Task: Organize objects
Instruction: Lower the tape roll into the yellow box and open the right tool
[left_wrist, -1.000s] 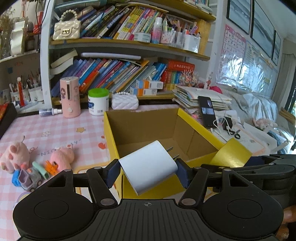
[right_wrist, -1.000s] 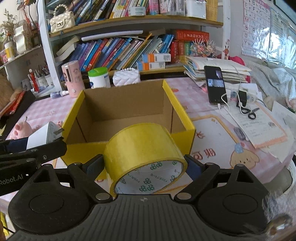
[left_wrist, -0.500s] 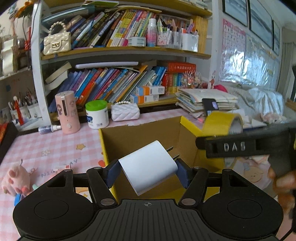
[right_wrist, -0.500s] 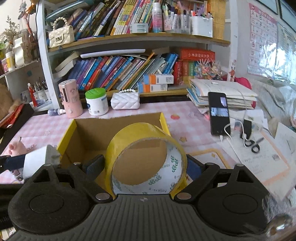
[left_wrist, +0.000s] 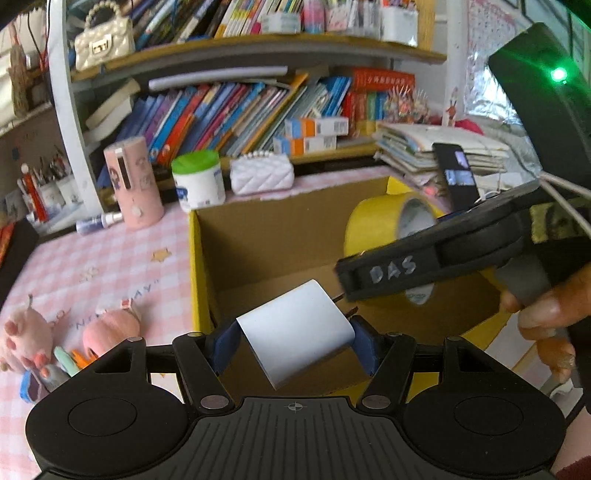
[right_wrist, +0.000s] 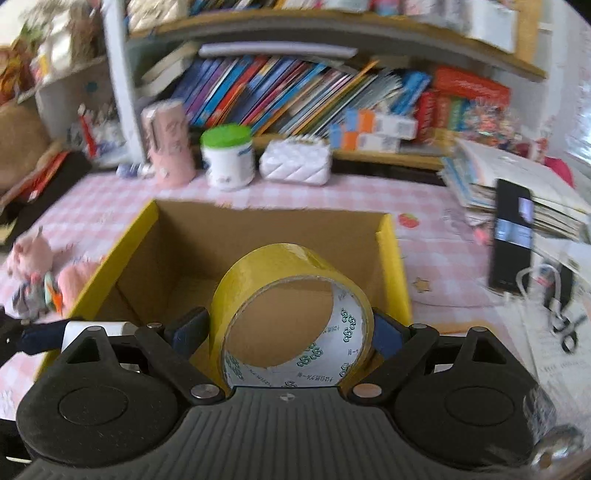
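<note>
Above the open yellow-rimmed cardboard box (left_wrist: 280, 236), left tongs (left_wrist: 295, 338) clamp a white plug-in charger block (left_wrist: 295, 332), prongs pointing to 1 o'clock. Right tongs (right_wrist: 291, 330) grip a yellow adhesive tape roll (right_wrist: 291, 295) over the box's near edge, at the charger's 2 o'clock.

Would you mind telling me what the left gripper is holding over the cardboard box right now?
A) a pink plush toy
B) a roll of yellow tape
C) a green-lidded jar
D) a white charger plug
D: the left gripper has its fingers closed on the white charger plug, prongs pointing into the box, while the yellow tape sits in the right gripper.
</note>
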